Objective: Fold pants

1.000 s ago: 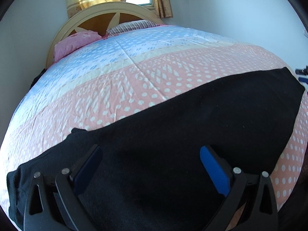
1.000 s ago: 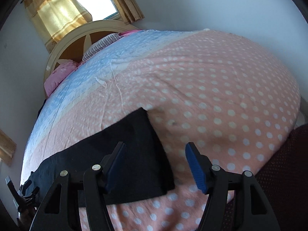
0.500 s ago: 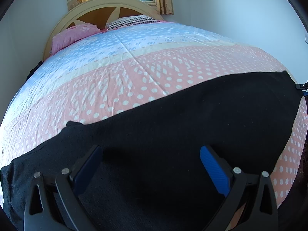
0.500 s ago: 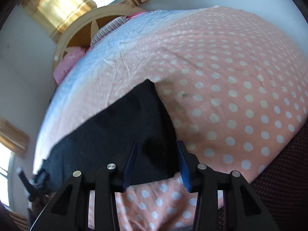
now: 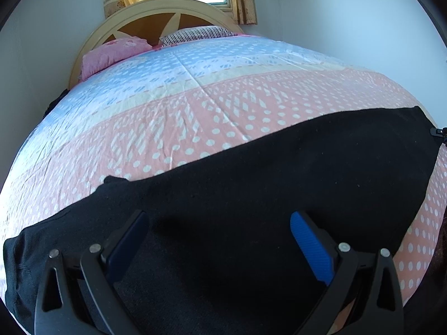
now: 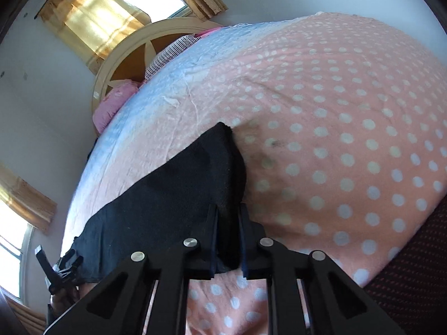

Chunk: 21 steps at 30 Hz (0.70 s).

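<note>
Black pants [image 5: 251,195], one pair, flat on one bed [image 5: 195,117], two pillows, left gripper [image 5: 218,223] spread above cloth, right gripper [image 6: 227,209] angled down, jaws closing on pants' end.

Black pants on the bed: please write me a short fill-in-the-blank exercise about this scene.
1. The pants are coloured ____.
2. The pants lie on a ____ with a dotted cover.
3. The right hand-held gripper is closing on the ____.
4. The left hand-held gripper has its jaws ____.

Missing words: black; bed; pants; open

pants [image 5: 251,195] on bed [image 5: 195,106], near edge | pillows [image 5: 111,53] behind, at headboard [image 5: 156,14]
</note>
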### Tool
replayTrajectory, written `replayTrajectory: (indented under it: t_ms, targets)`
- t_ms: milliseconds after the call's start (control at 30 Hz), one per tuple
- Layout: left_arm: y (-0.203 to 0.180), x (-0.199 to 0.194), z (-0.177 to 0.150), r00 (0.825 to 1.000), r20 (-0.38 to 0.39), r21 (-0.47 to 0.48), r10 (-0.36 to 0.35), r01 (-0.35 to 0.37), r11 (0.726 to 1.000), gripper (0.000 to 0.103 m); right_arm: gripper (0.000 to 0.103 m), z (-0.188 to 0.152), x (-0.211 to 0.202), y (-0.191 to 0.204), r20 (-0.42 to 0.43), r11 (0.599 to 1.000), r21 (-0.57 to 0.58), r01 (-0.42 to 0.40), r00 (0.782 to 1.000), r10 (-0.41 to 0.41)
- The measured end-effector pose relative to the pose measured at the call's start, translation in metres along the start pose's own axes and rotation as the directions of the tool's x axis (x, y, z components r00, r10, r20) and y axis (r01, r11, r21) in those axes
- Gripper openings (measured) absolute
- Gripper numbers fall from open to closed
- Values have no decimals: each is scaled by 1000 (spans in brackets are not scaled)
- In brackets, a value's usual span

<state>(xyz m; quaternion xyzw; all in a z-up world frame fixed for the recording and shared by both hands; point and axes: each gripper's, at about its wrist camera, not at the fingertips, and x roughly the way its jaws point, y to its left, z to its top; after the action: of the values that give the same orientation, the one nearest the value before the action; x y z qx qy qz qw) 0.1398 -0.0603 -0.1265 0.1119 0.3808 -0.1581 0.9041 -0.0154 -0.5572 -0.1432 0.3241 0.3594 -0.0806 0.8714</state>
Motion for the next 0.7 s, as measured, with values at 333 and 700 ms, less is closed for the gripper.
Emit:
replayTrajectory:
  t_ms: [333,700]
  targets:
    - [7,-2,-1,999,14,-35,-30,30,999,103,12,5,-24,44,87,997,-83,1,996,7]
    - [13,-20,-2,994,95,-85,-48,57,995,103,12,-15,-27,180,117,930,-367,-24,991,72]
